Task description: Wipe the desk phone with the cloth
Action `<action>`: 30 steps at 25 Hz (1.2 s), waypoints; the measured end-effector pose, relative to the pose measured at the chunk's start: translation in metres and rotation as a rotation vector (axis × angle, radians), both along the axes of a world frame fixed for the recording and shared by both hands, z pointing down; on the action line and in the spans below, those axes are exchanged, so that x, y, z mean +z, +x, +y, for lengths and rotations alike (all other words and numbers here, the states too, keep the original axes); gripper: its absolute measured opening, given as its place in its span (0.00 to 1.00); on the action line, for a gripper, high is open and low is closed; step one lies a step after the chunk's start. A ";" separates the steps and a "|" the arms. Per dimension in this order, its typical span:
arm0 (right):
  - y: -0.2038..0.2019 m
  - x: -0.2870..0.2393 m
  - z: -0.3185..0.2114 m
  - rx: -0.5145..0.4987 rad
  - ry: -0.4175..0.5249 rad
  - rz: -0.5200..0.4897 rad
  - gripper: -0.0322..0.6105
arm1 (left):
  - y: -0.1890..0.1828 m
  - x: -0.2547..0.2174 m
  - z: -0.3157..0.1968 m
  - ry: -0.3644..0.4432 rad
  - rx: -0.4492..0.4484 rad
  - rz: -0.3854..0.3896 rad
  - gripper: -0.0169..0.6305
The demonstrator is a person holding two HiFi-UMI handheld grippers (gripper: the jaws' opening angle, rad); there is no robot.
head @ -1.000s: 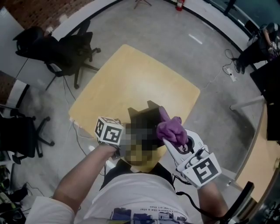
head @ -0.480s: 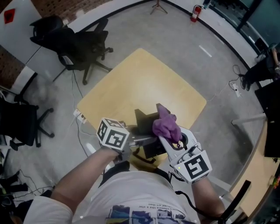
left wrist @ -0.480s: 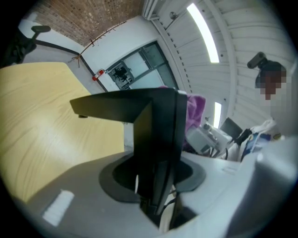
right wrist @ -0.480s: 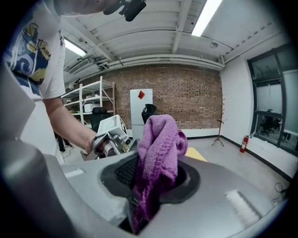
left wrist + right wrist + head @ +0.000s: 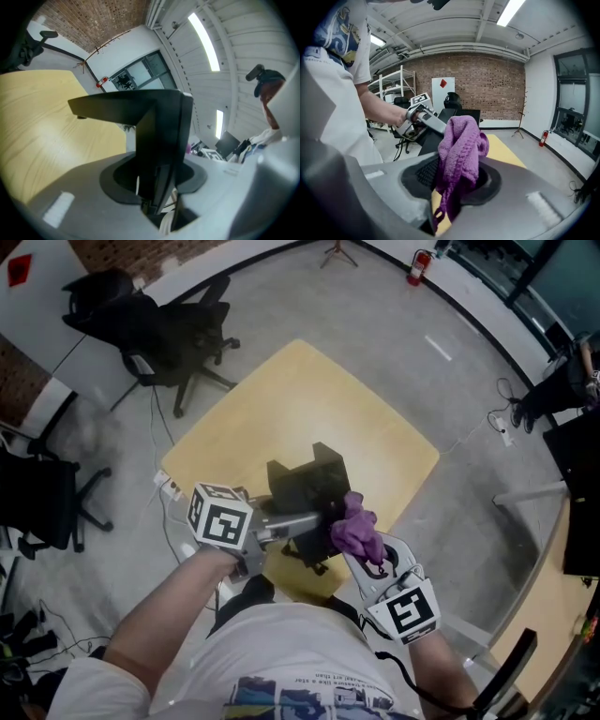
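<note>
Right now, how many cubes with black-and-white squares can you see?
2. The left cube rides on the left gripper, low and left of centre; the right cube rides on the right gripper, lower right. No others show.

**Desk phone** (image 5: 305,491): we see a black, angular body, tilted and clamped between the jaws of the left gripper (image 5: 314,521). It sits over the 6 o'clock edge of the yellow table (image 5: 309,399); we cannot tell whether it rests on the top.

**Cloth** (image 5: 357,529): a purple knitted rag bunched into a lump and pinched in the right gripper (image 5: 364,547). We find it at the phone's 4 o'clock, against its side, with one looped end hanging down.
</note>
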State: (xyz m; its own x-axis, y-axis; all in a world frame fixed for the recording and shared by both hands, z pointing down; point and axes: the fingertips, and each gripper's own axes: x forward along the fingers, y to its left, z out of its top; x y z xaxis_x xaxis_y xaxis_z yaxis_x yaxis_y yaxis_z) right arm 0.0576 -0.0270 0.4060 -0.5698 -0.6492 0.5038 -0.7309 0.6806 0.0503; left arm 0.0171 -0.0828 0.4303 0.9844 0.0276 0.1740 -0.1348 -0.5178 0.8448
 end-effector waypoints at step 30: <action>-0.011 -0.039 -0.021 0.011 0.087 0.054 0.21 | -0.006 -0.011 0.016 0.024 0.045 0.008 0.30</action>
State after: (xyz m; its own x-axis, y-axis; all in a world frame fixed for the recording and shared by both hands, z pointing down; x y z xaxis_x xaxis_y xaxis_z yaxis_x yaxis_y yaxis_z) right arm 0.0466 -0.0484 0.3673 -0.5361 -0.6978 0.4750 -0.7331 0.6639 0.1479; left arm 0.0109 -0.0671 0.4190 0.9836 0.0678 0.1671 -0.1040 -0.5436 0.8329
